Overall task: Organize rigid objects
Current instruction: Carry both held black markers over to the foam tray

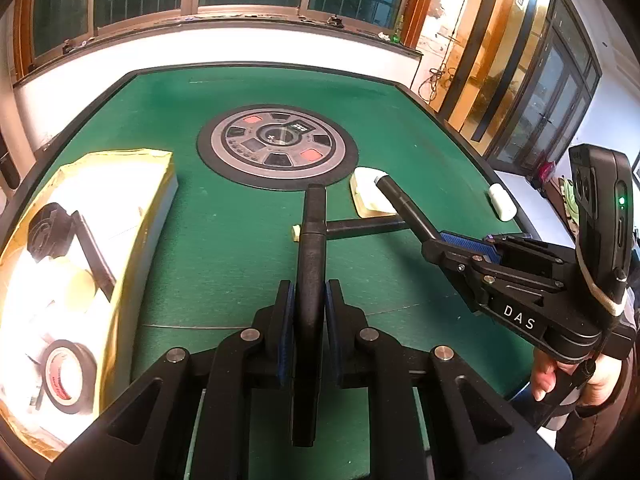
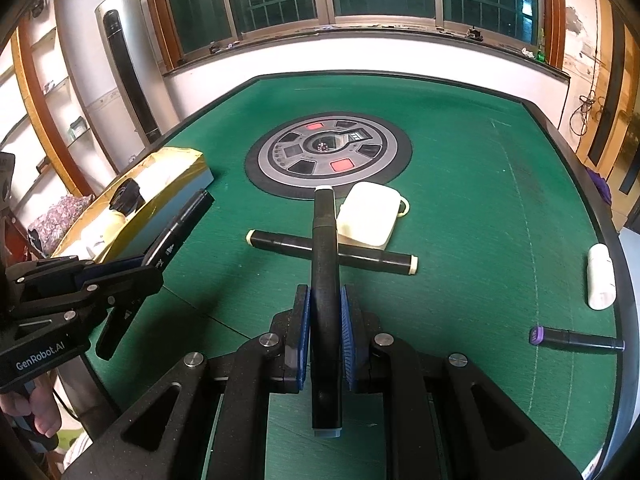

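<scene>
My left gripper [image 1: 310, 296] is shut on a black marker [image 1: 313, 240] that points away over the green table [image 1: 240, 240]. My right gripper [image 2: 325, 304] is shut on a second black marker [image 2: 325, 240] with a pale tip. Each gripper shows in the other's view: the right gripper [image 1: 452, 244] at the right edge, the left gripper [image 2: 148, 268] at the left near the yellow box [image 2: 168, 196]. A third black marker [image 2: 360, 252] lies crosswise on the felt below both held ones. A purple-capped marker [image 2: 576, 338] lies near the right rim.
The open yellow box [image 1: 156, 200] at the left holds a roll of black tape [image 1: 68, 376], a black part and white items. A cream case [image 2: 370, 216] lies beside the round centre panel [image 2: 328, 152]. A white bottle [image 2: 600, 280] rests by the right edge. A hand [image 1: 548, 376] grips the right handle.
</scene>
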